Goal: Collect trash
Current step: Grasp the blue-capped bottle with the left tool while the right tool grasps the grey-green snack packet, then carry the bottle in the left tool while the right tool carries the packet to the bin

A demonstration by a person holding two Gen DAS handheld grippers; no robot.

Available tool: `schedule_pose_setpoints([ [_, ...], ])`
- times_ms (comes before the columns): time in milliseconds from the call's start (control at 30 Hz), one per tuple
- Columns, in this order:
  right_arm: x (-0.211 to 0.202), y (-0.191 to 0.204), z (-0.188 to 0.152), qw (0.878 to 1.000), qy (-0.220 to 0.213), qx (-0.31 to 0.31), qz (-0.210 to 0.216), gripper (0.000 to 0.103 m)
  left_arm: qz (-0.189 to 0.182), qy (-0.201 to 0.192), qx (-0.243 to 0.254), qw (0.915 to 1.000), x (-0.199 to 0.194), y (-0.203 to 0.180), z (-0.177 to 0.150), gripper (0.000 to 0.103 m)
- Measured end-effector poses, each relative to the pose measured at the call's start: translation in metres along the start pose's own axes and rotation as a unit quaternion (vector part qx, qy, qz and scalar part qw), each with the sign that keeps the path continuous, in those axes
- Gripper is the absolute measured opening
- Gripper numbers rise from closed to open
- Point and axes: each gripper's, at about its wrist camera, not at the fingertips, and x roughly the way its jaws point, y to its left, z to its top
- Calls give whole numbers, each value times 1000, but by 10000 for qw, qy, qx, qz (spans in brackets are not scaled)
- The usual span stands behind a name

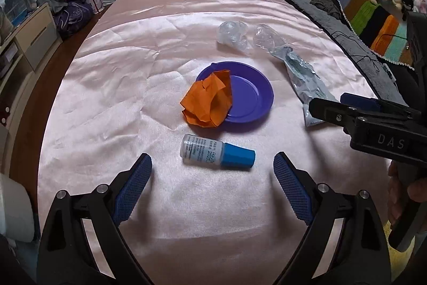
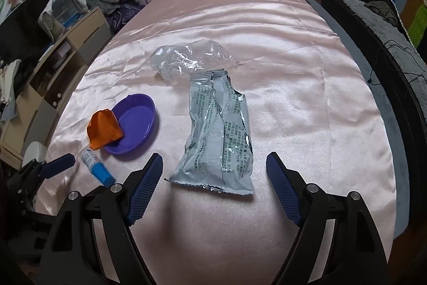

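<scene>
Wrapper (image 2: 216, 135) lies straight ahead of my right gripper (image 2: 213, 172), a torn silver pouch flat on the pink cloth (image 2: 307, 98), its long axis running away from me so its near edge sits between my spread, empty fingers. My left gripper (image 1: 212, 172) is released too, and the small blue-capped bottle (image 1: 217, 154) lies just ahead of it, crosswise, cap toward my right. The orange paper (image 1: 208, 103) and purple plate (image 1: 250, 98) sit beyond the bottle, and the clear plastic (image 2: 186, 60) beyond the wrapper. I judge each hand nearest its own piece.
</scene>
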Motion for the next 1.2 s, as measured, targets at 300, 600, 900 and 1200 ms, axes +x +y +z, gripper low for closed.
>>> schedule_pose_setpoints([
  [300,7,7,5,9990,-155,-261,-315,52,120,-162,169,9997,7,-4,4,55],
  [600,-6,3,-11,9998,-81,-177,-91,34,-90,20,214,9997,-6,-8,-11,54],
  [900,-47,7,-50,9999,-65,-53,91,33,-522,155,-15,9985,-45,-16,-59,54],
  [1200,-90,17,-99,9996,-93,-36,276,33,-626,115,-54,9980,-92,-32,-110,54],
])
